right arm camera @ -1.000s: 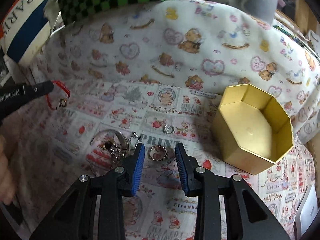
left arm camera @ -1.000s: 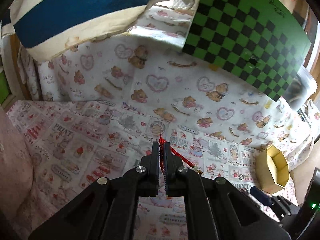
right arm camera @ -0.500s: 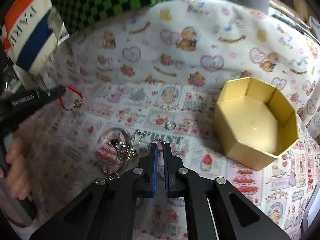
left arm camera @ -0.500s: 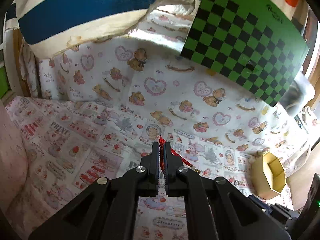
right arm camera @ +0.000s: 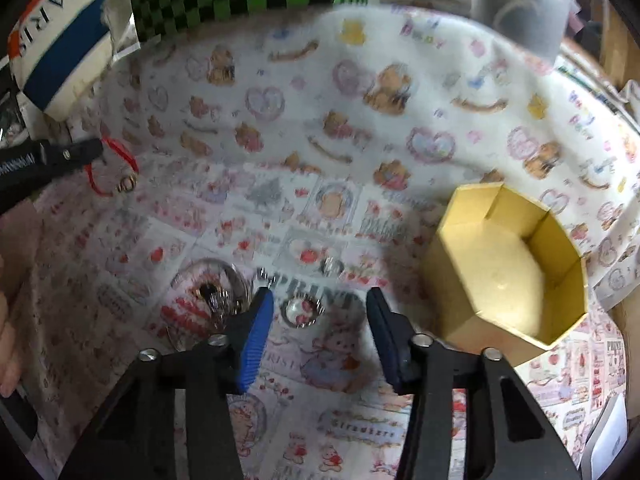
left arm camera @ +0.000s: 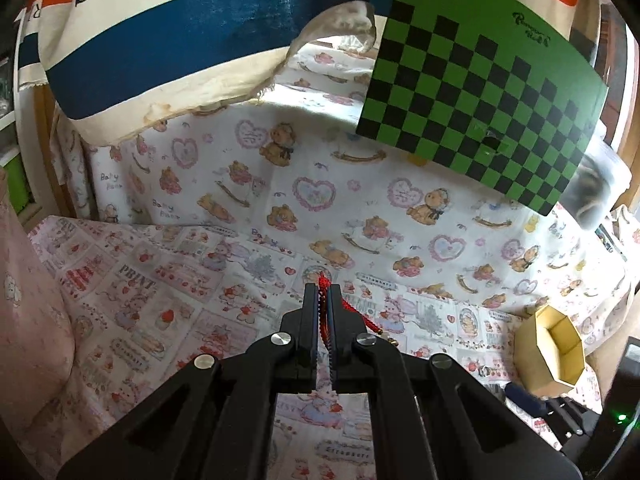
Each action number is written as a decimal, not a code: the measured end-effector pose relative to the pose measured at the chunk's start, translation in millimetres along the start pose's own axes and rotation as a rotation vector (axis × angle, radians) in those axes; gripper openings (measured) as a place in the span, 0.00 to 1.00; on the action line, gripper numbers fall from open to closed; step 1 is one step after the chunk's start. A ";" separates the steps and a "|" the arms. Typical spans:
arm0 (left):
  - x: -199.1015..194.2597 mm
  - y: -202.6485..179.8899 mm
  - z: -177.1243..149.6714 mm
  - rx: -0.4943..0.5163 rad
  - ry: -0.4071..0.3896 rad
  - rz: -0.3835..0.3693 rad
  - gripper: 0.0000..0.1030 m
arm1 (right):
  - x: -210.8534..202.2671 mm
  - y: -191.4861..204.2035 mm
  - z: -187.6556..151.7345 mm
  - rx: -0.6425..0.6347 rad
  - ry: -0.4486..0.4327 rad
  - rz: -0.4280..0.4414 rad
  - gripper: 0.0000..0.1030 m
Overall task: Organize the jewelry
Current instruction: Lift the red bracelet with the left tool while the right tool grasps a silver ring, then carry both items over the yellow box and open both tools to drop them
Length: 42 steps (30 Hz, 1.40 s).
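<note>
The left gripper [left arm camera: 323,300] is pinching a red cord bracelet [left arm camera: 352,309] between closed jaws and holding it above the printed cloth [left arm camera: 168,300]; in the right wrist view it is hanging at the upper left of the frame, well apart from the gold octagonal box [right arm camera: 516,276] at the right. The right gripper [right arm camera: 320,304] is opening its jaws over a silver ring [right arm camera: 302,311] lying on the cloth between them, with nothing gripped. It looks like the picking-up step: the jaws will need to sink around the ring and close, then carry it right to the box. The frame is blurred, so the tangle of clear and metal pieces [right arm camera: 212,296] at the lower left is hard to identify, as is a small ring [right arm camera: 333,267] just above.
</note>
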State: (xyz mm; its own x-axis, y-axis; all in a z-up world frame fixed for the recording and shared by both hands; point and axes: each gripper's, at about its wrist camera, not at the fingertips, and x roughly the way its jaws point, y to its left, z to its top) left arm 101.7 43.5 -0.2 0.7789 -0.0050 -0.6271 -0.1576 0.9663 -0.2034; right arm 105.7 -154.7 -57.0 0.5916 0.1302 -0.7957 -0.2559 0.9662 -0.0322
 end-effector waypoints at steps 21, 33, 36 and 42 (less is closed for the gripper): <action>-25.8 -11.0 1.8 0.021 -0.083 -0.010 0.03 | -60.7 -42.9 4.6 0.127 -0.145 0.110 0.22; -58.5 -63.2 15.5 0.100 -0.067 -0.150 0.03 | -132.9 -99.8 21.2 0.245 -0.305 0.146 0.22; -59.1 -97.1 25.7 0.136 -0.028 -0.233 0.03 | -136.5 -124.6 22.8 0.279 -0.315 0.141 0.22; -26.2 -172.0 14.4 0.267 0.115 -0.368 0.03 | -102.9 -161.6 8.9 0.382 -0.229 0.141 0.22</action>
State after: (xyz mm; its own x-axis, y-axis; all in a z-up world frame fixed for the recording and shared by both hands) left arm 117.1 -118.9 62.0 0.6788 -0.3738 -0.6320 0.2899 0.9272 -0.2370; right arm 93.0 -322.2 35.5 0.7356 0.2706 -0.6210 -0.0716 0.9427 0.3260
